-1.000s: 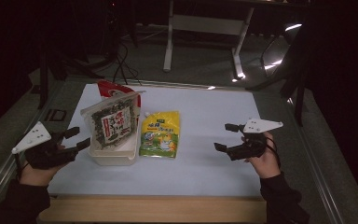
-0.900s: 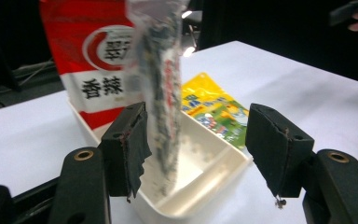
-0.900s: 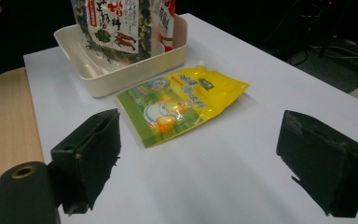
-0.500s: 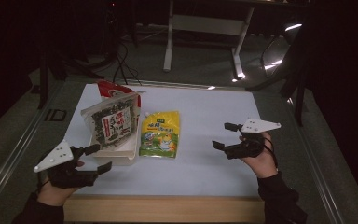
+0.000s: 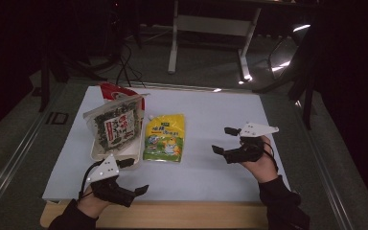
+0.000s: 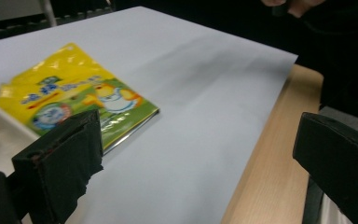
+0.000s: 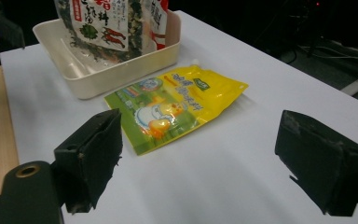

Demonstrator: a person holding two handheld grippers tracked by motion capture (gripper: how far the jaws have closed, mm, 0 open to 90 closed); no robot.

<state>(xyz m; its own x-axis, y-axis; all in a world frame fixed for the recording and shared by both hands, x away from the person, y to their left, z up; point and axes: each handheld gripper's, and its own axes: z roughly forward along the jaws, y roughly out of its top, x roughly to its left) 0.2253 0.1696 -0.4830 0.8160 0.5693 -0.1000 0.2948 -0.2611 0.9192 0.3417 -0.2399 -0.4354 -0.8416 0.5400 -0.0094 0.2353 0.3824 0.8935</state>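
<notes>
A yellow-green pouch (image 5: 165, 138) (image 6: 74, 100) (image 7: 175, 109) lies flat on the white sheet. Left of it stands a cream tray (image 5: 96, 154) (image 7: 121, 70) with a dark seaweed pack (image 5: 117, 125) (image 7: 107, 23) leaning upright inside and a red pack (image 5: 112, 91) behind it. My left gripper (image 5: 134, 176) (image 6: 198, 154) hovers near the table's front edge, just in front of the tray. Its jaws have just been opening and stand wide, with nothing between them. My right gripper (image 5: 224, 140) (image 7: 205, 154) is open to the right of the pouch and points toward it, holding nothing.
The white sheet (image 5: 211, 110) covers most of the table, with a wooden strip (image 5: 172, 215) along the front edge. Metal stand legs (image 5: 175, 43) and cables sit on the dark floor beyond the far edge.
My left hand has come from the tray's left side round to the front edge, nearer the person, and its jaws have spread wider. The right hand has stayed put.
</notes>
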